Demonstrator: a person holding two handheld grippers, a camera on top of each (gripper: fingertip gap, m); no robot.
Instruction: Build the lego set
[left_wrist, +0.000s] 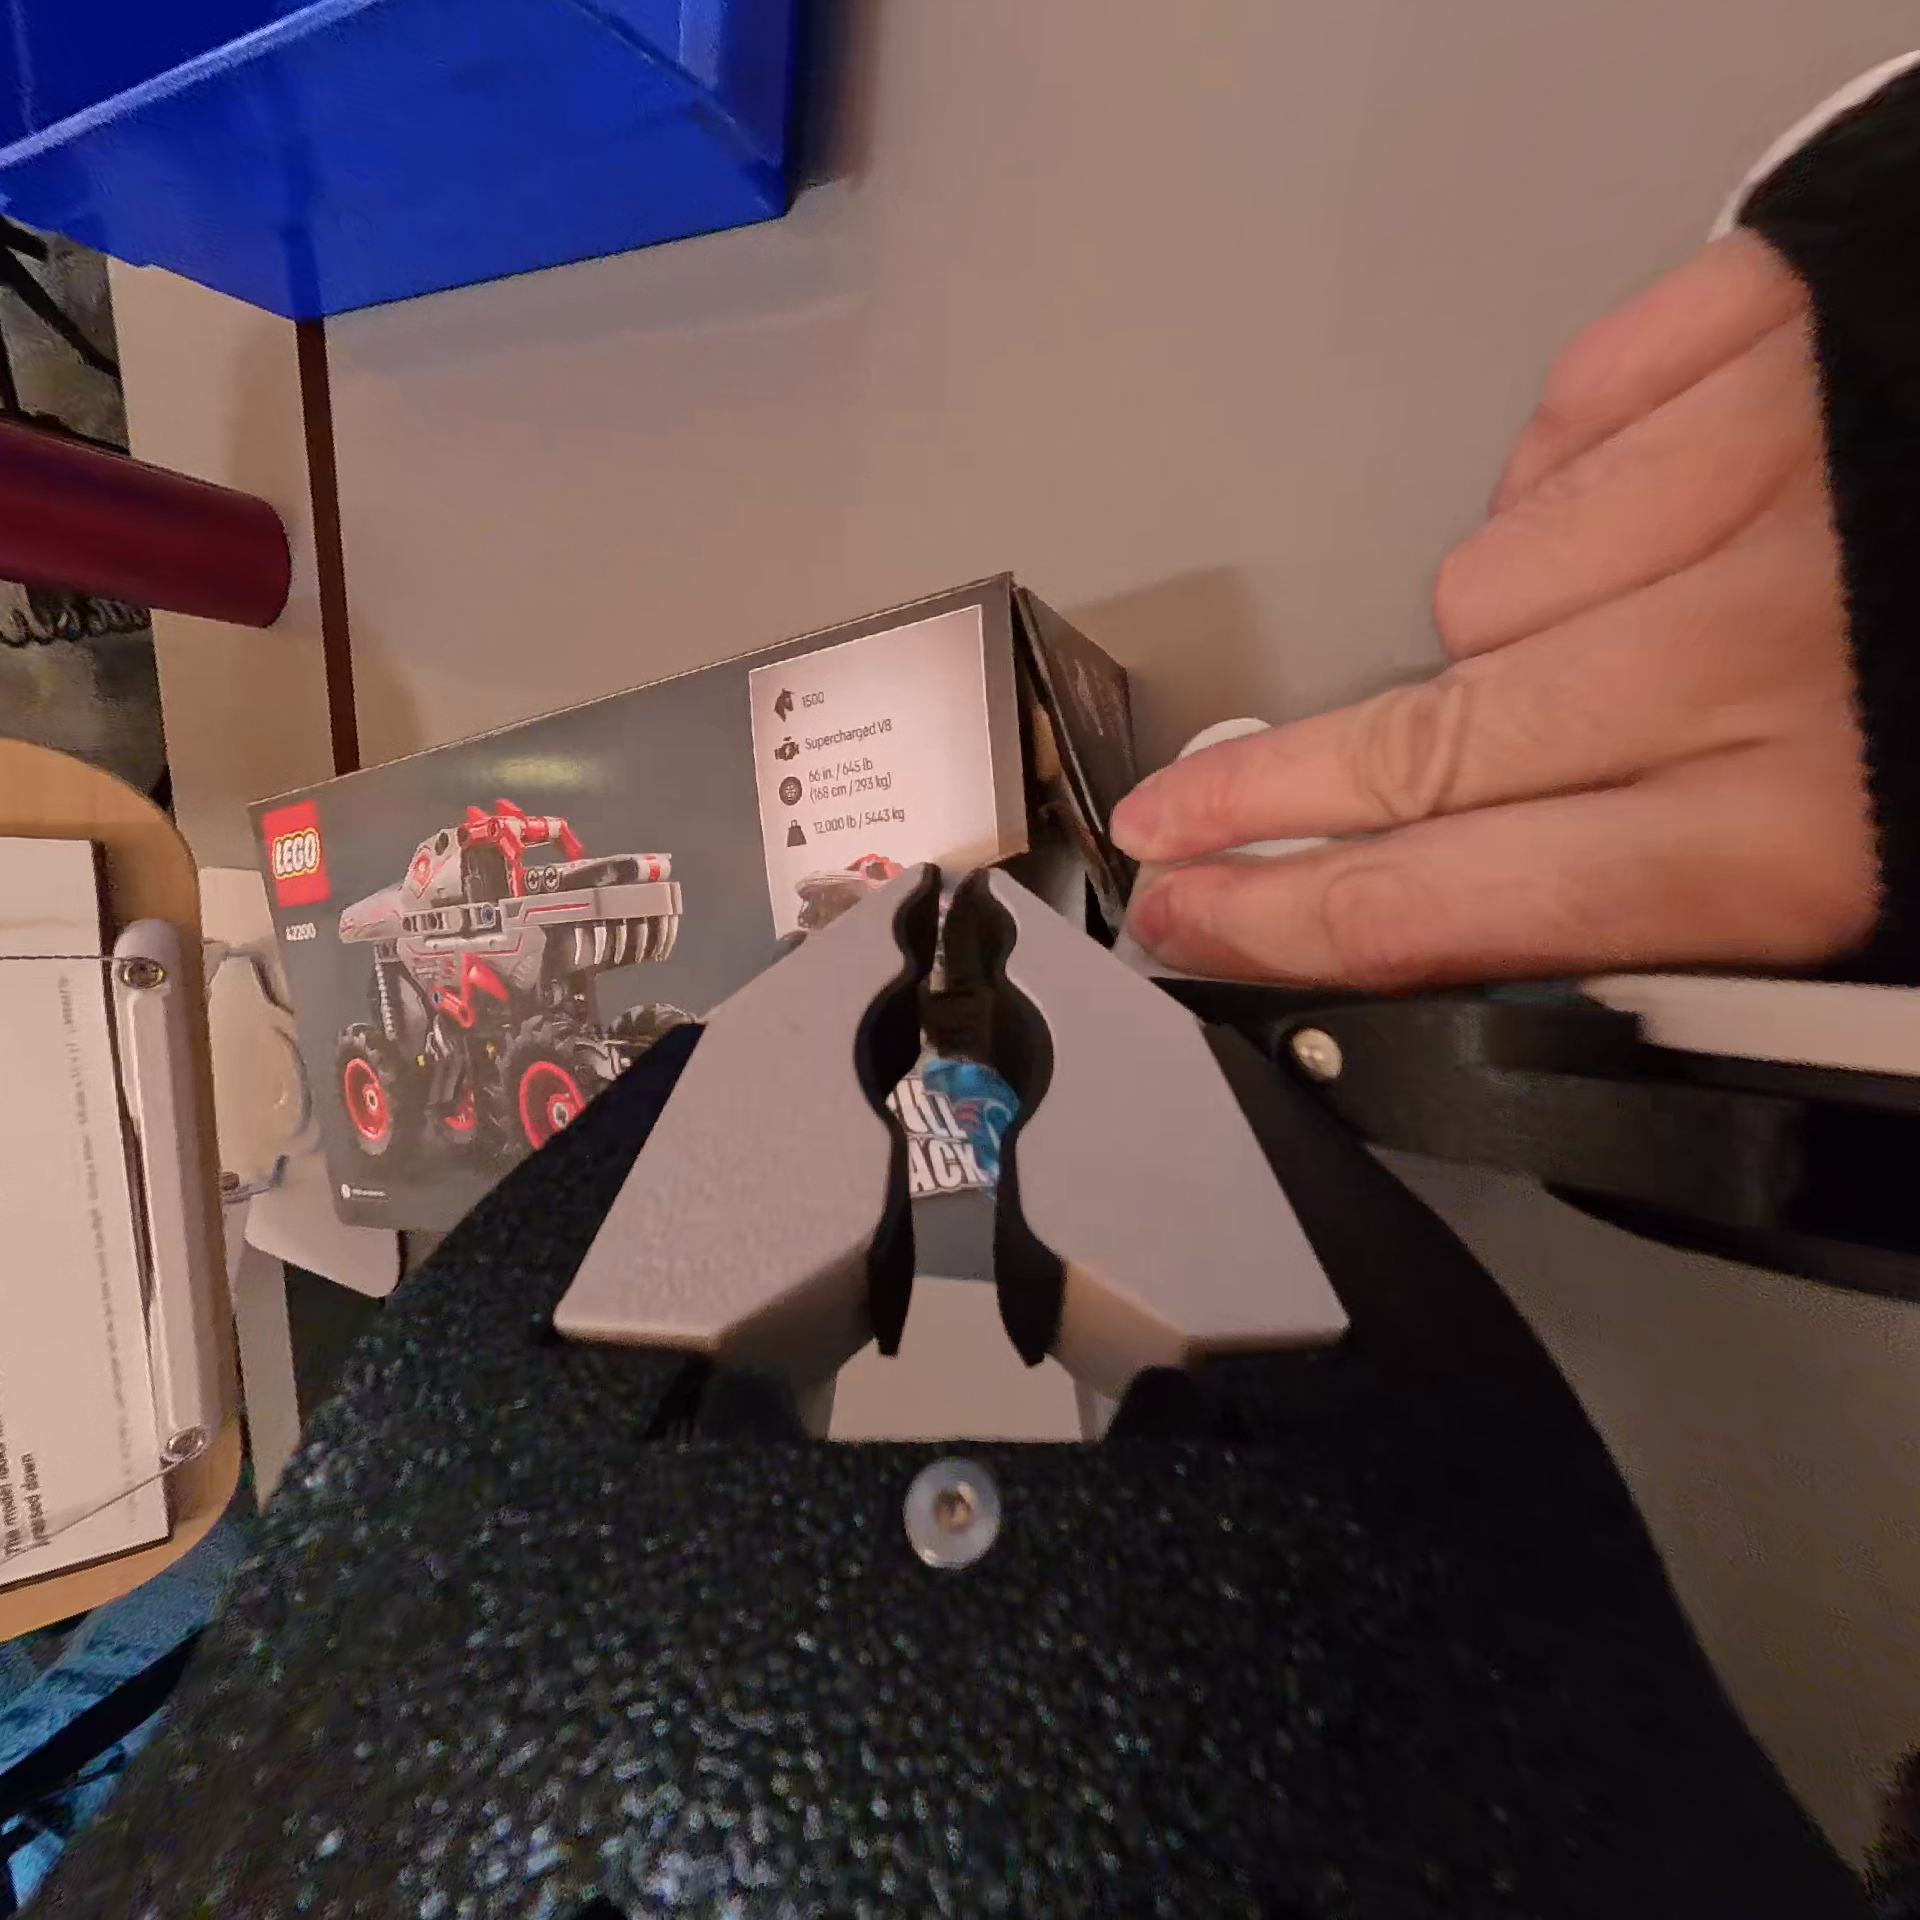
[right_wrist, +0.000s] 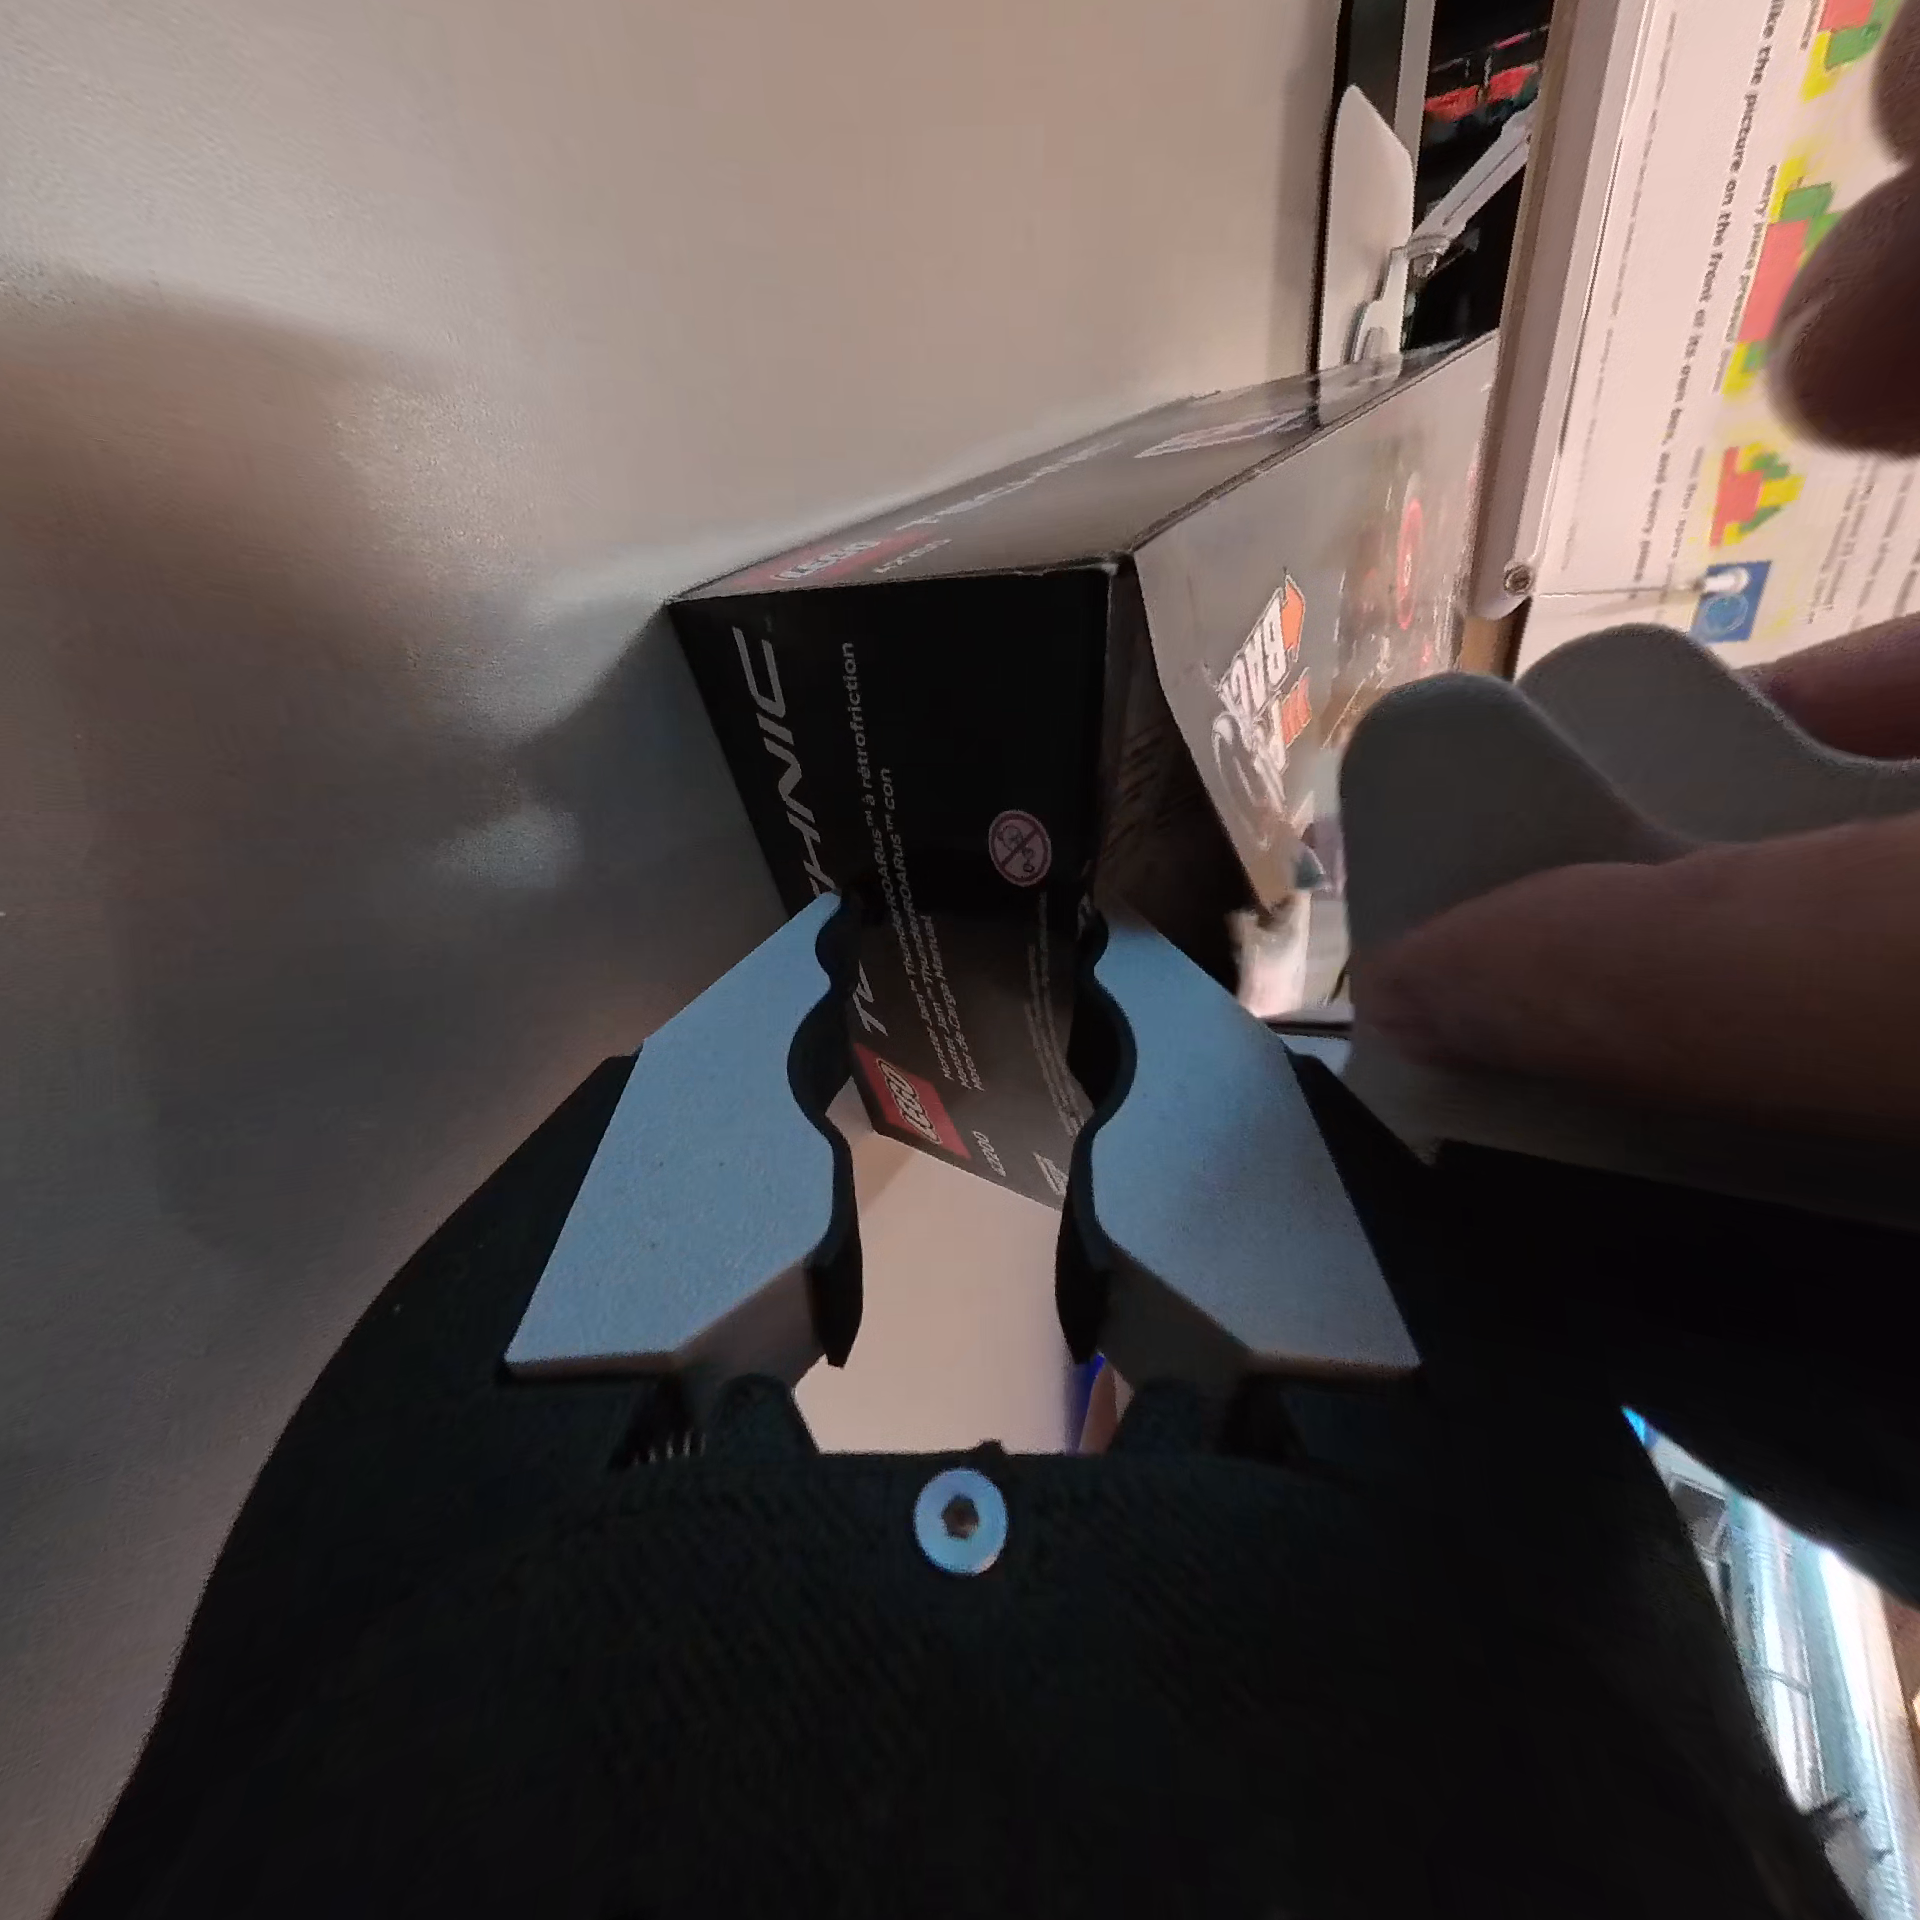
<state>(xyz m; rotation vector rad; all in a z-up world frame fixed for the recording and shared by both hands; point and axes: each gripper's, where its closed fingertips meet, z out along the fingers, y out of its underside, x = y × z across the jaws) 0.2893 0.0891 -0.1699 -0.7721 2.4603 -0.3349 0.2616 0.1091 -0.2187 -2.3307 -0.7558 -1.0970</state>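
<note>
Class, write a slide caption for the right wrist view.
Open right gripper reaches the dark end flap of the lego box on the table.

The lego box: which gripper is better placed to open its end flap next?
Right. The right gripper is open and faces the end flap of the lego box. The left gripper is nearly shut at the front face.

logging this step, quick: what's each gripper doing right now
Left gripper: fingers nearly shut in front of the box; no grip on it visible.
Right gripper: open, fingers at the box's end flap, nothing held.
</note>
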